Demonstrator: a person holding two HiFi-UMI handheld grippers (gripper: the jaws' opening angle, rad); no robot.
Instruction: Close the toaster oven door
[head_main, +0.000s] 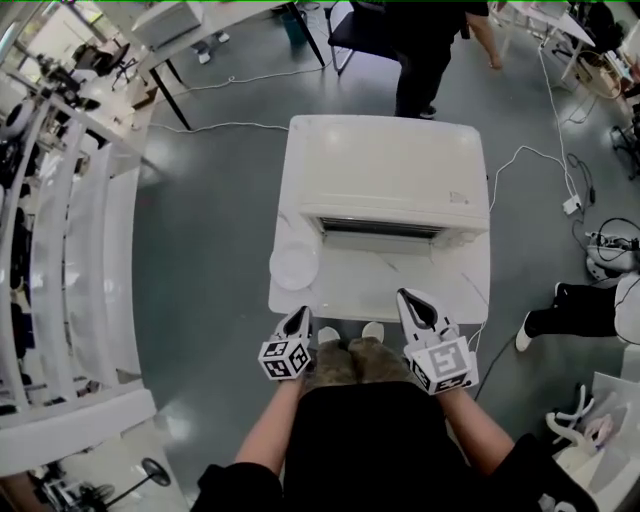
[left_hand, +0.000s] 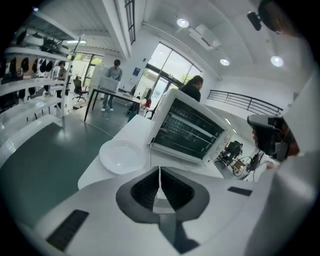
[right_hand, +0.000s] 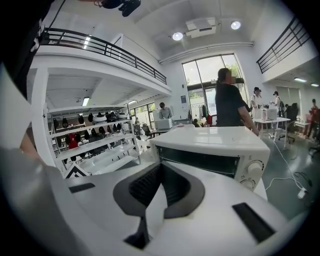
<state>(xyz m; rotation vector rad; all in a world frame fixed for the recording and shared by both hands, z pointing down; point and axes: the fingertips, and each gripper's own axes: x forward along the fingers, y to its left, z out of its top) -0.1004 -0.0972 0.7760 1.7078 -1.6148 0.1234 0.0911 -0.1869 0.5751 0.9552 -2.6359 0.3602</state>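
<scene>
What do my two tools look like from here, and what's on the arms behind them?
Both the left tool and right tool are white, tapered shells with dark ribbed pads. Each carries a cube with black-and-white square markers. The arms wear short black sleeves.

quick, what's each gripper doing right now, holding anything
left gripper: closed, holding nothing.
right gripper: jaws look closed, holding nothing.
</scene>
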